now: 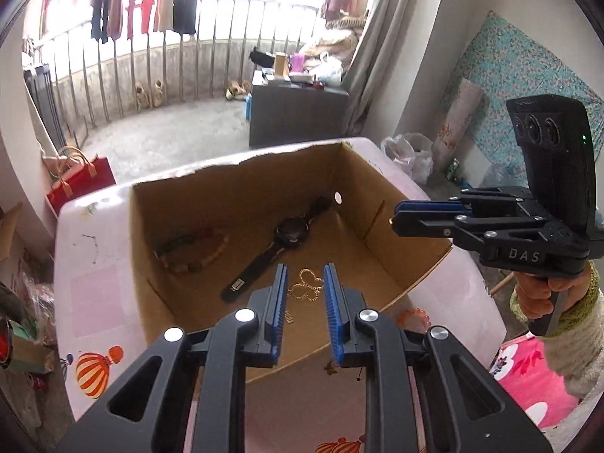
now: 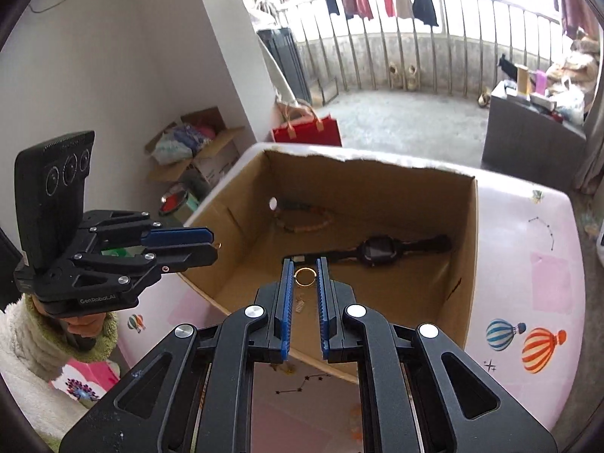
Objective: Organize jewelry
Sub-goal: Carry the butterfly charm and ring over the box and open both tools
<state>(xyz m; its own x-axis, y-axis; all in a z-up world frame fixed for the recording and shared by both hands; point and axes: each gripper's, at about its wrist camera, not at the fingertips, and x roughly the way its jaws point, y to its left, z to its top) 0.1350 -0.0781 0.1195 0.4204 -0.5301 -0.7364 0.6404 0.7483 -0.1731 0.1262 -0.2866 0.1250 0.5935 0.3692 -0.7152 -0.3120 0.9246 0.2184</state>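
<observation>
Between the narrowed pads of my left gripper hangs a thin gold butterfly pendant. It looks light and easily bent, so I pinch its wing edges gently. My right gripper, also narrow, nips a small gold ring across its rim; it is hard, smooth and likely to slip. Both hang over the cardboard box, above the watch and bead bracelet.

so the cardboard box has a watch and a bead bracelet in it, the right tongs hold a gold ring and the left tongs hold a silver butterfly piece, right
Nearly. The butterfly piece in the left tongs is gold, not silver, as the left wrist view shows. The rest holds: watch and bead bracelet lie in the cardboard box, and the right tongs hold a gold ring.
</observation>
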